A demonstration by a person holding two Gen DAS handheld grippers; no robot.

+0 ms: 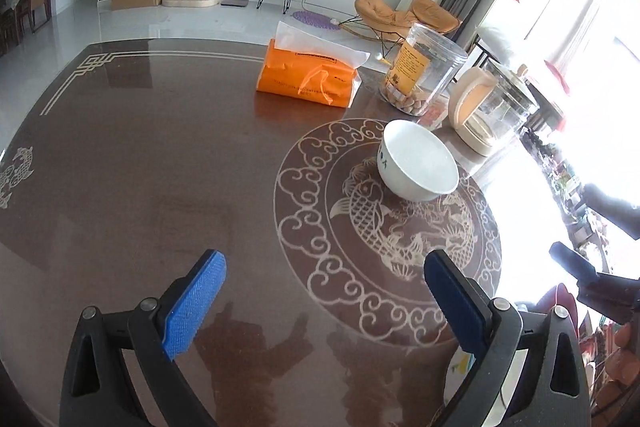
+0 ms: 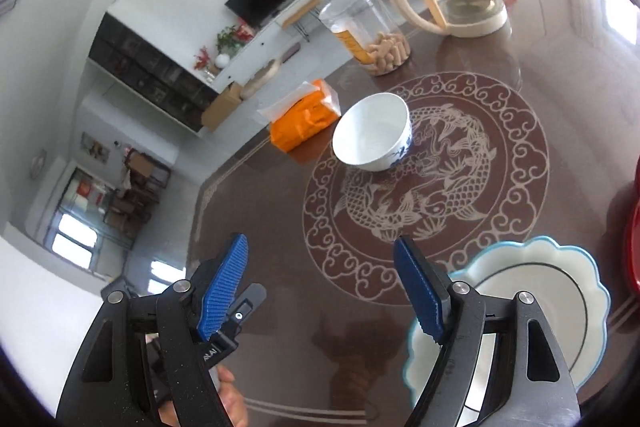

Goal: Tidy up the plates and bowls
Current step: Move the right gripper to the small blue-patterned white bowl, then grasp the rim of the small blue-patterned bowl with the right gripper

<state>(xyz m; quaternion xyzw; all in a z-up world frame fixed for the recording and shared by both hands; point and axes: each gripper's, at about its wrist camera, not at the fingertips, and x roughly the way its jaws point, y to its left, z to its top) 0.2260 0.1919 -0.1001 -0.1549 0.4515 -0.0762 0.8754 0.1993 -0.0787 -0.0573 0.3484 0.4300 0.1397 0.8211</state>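
A white bowl (image 1: 418, 163) with a blue pattern stands upright on the brown table's round fish medallion (image 1: 384, 247). My left gripper (image 1: 324, 291) is open above the table, well short of the bowl, with nothing between its blue pads. In the right wrist view the same bowl (image 2: 372, 133) sits at the medallion's far edge. My right gripper (image 2: 320, 287) is open and empty, nearer than the bowl. A white scalloped plate (image 2: 540, 287) with a light blue rim lies on the table under its right finger. Only a sliver of that plate (image 1: 460, 379) shows in the left wrist view.
Behind the bowl stand an orange tissue pack (image 1: 308, 75), a clear jar of snacks (image 1: 424, 67) and a glass kettle (image 1: 492, 107) with a cream handle. Something red (image 2: 636, 227) shows at the right edge. A hand (image 2: 228, 399) shows below the right gripper's left finger.
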